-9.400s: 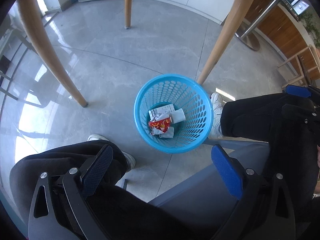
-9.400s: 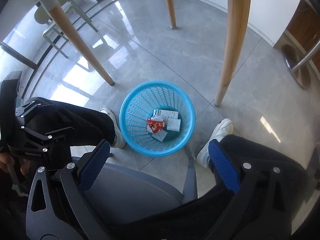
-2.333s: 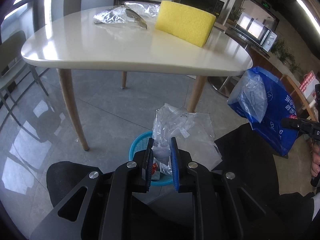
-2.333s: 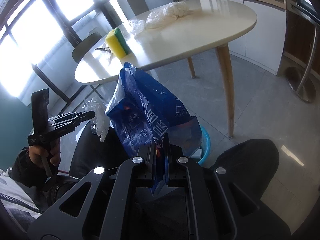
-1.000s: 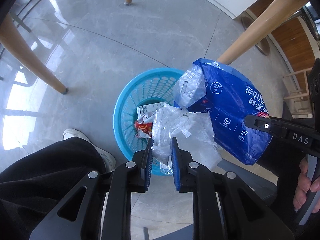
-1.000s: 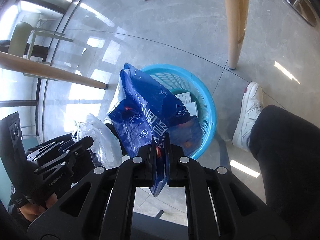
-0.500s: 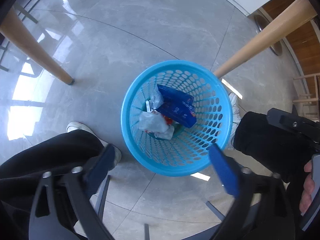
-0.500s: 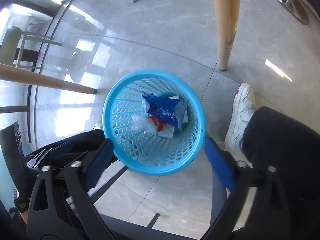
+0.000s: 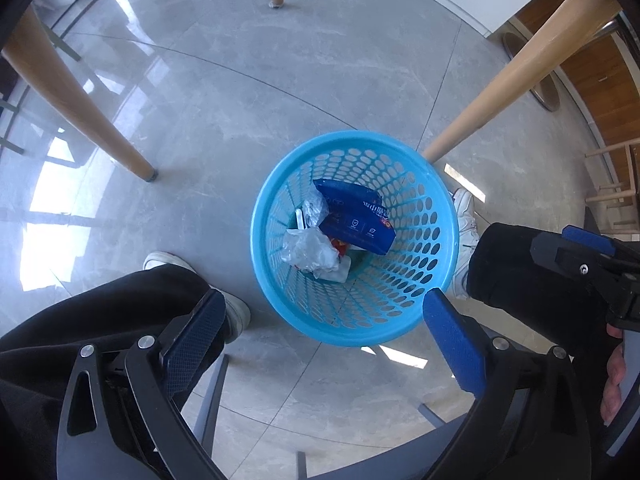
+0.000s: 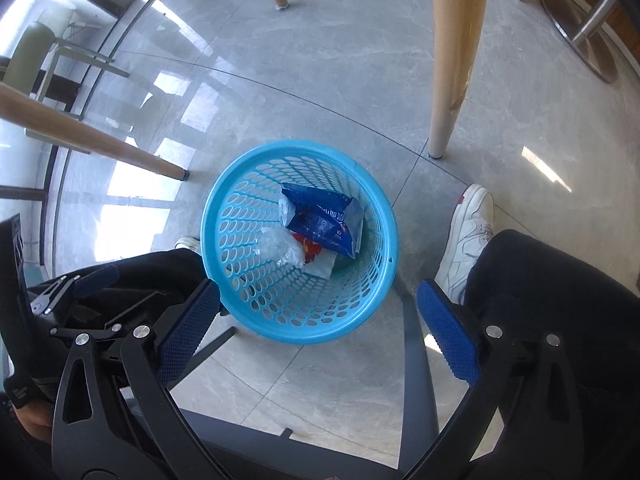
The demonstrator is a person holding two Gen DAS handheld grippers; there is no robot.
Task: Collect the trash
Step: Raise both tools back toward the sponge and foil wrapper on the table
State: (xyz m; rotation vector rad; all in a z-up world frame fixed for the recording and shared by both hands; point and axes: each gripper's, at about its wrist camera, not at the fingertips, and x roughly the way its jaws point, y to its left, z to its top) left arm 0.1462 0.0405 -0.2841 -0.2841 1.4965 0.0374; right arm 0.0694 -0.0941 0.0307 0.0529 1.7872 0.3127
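Trash is in the blue basket (image 9: 436,300), both grippers empty above it

Left gripper (image 9: 322,336) and right gripper (image 10: 318,322) both spread wide w/ nothing between the pads, hovering over the basket's near rim. Inside the basket: blue wrapper (image 9: 356,220) on top toward the far side, crumpled clear plastic bag (image 9: 308,252) just beside it on the near-left, some red and white scraps under them. Wooden table leg (image 9: 508,76) stands right behind the basket, white sneaker (image 10: 468,236) on the floor just right of it.

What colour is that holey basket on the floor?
The basket is bright sky blue, its wall patterned with oval holes; the right wrist view shows it best.
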